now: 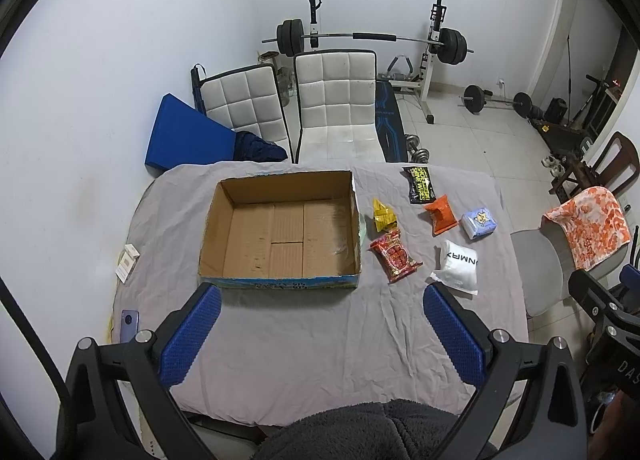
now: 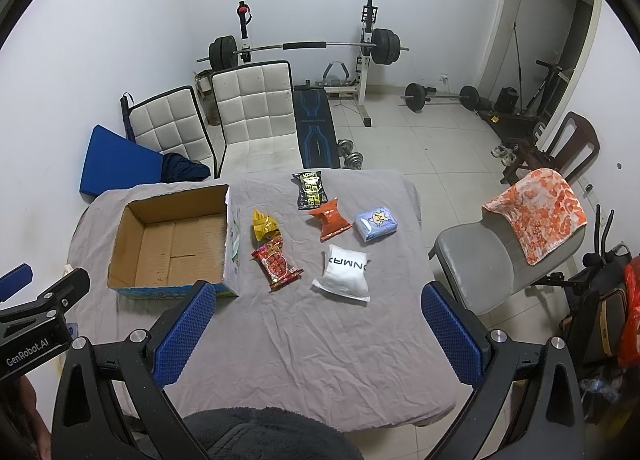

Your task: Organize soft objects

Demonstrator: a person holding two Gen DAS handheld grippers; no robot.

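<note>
**A:** While you hold both grippers back over the near edge of the table, what do your soft packs look like?

**B:** You have six of them, all lying on the grey tablecloth (image 2: 304, 340) to the right of the cardboard box (image 1: 280, 228). Nearest you is the white pouch (image 2: 344, 272), puffy, with black lettering. Left of it lies the red snack bag (image 2: 277, 265), and the crumpled yellow packet (image 2: 264, 225) touches its far end, just beside the box wall. Farther back you see the orange packet (image 2: 330, 220), pinched at the middle, the pale blue tissue pack (image 2: 376, 226) to its right, and the black wipes pack (image 2: 312, 189) with yellow print at the far edge.

**A:** And the box?

**B:** Its top is open and you can see the bare brown floor inside; none of the packs is in it.

**A:** Your grippers?

**B:** Your left gripper (image 1: 320, 324) has its blue pads spread wide, grasping nothing, in front of the box. Your right gripper (image 2: 316, 324) is likewise spread and bare, near the white pouch. A phone (image 1: 130, 324) lies at the table's left edge.
</note>
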